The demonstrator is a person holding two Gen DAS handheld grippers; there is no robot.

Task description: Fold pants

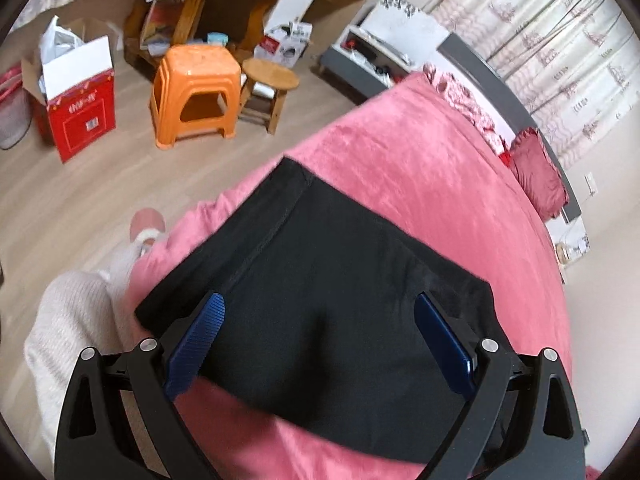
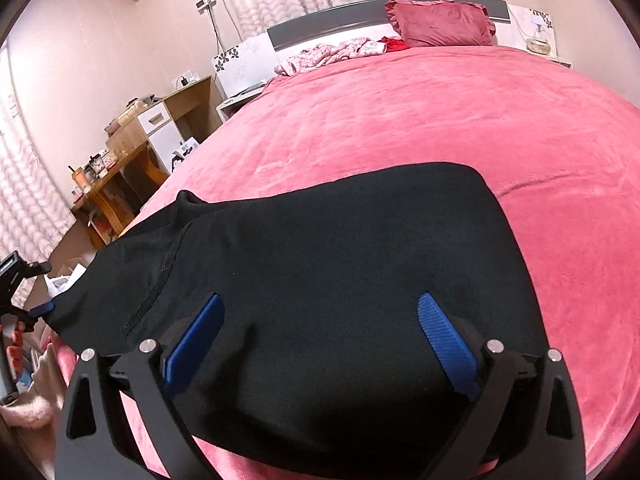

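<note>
Black pants (image 1: pixel 320 280) lie folded into a compact rectangle on the pink bedspread (image 1: pixel 420 184), near the bed's edge. A stitched seam runs along their left side. My left gripper (image 1: pixel 320 320) is open just above the pants, blue pads spread wide, holding nothing. In the right wrist view the same pants (image 2: pixel 320 260) lie flat on the bedspread (image 2: pixel 400 120). My right gripper (image 2: pixel 320 320) is open over them, empty. The left gripper (image 2: pixel 24 292) shows at that view's left edge, beside the pants' end.
On the floor left of the bed stand an orange plastic stool (image 1: pixel 196 92), a round wooden stool (image 1: pixel 268 88) and a red carton (image 1: pixel 76 104). A wooden desk (image 2: pixel 116 188) stands by the bed. A red pillow (image 2: pixel 440 24) and crumpled clothes (image 2: pixel 332 54) lie at the headboard.
</note>
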